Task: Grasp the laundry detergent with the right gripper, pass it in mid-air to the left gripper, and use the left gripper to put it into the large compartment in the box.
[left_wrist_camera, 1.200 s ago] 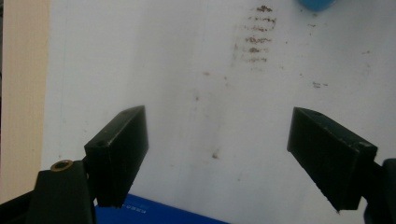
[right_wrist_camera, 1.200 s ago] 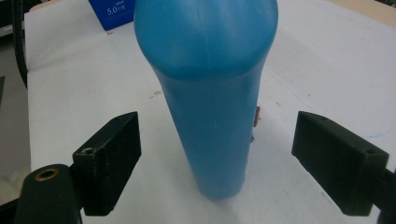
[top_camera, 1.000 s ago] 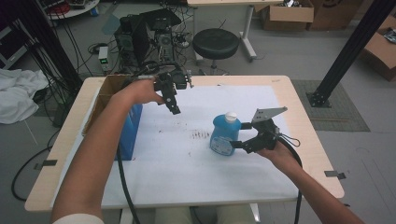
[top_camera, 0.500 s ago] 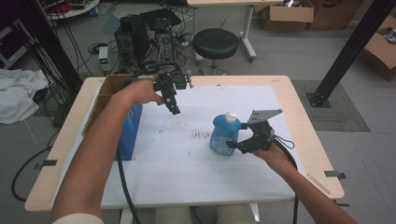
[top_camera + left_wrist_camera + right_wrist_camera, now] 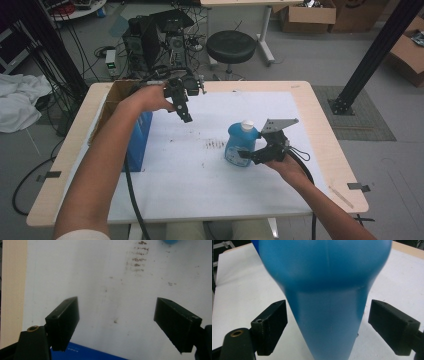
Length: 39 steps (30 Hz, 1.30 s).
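A blue plastic bottle [image 5: 239, 144] with a white cap [image 5: 247, 124] stands upright on the white sheet, right of centre. My right gripper [image 5: 248, 155] reaches it from the right, low on its body. In the right gripper view the bottle [image 5: 327, 290] stands between the open jaws of the right gripper [image 5: 328, 327], with a gap on each side. My left gripper [image 5: 184, 111] hangs open above the back left of the sheet. In the left gripper view the left gripper [image 5: 117, 325] has nothing between its jaws, and the bottle's base [image 5: 170, 241] shows at the top edge.
An open cardboard box [image 5: 114, 95] sits at the table's left edge with a blue box [image 5: 138, 141] beside it. Dark smudges [image 5: 215, 145] mark the white sheet [image 5: 200, 190] left of the bottle. A stool and computer gear stand on the floor beyond the table.
My right gripper has slid left towards the bottle, and its jaws now straddle the bottle. The bottle and the left gripper have stayed put.
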Tool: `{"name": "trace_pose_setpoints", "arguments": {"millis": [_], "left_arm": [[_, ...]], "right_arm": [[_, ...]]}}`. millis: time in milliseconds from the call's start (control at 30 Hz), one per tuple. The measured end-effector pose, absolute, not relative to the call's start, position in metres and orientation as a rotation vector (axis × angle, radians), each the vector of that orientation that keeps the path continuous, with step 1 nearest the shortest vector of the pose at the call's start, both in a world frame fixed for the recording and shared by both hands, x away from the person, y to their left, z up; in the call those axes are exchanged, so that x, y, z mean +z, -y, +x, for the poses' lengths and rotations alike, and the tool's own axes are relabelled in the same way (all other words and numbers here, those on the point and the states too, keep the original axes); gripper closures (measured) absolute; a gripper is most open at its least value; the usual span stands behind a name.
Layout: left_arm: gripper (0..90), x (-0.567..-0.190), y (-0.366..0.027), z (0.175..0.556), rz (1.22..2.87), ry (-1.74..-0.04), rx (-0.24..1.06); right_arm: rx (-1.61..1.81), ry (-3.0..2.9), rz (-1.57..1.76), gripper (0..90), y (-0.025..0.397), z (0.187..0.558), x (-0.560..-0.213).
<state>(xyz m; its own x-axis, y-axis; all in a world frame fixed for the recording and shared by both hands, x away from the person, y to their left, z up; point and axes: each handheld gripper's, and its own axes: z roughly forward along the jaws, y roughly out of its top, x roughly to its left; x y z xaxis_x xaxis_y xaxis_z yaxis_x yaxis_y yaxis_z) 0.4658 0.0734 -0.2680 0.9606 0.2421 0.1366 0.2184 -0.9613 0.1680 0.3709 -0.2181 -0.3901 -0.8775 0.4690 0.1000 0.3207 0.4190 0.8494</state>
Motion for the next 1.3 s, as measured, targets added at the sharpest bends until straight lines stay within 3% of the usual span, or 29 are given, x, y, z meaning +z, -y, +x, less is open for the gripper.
{"name": "trace_pose_setpoints", "arguments": {"millis": [500,1300], "left_arm": [[21.1,-0.2679,-0.0743,0.4659,2.962,-0.348,0.238],[21.2,-0.2688,-0.0753,0.4655,2.965,-0.349,0.237]], "right_arm": [[1.483,-2.479,0.71,15.9,0.2118,0.3735,-0.3939],[1.514,-2.475,0.698,25.6,0.2103,0.3735,-0.3984]]}}
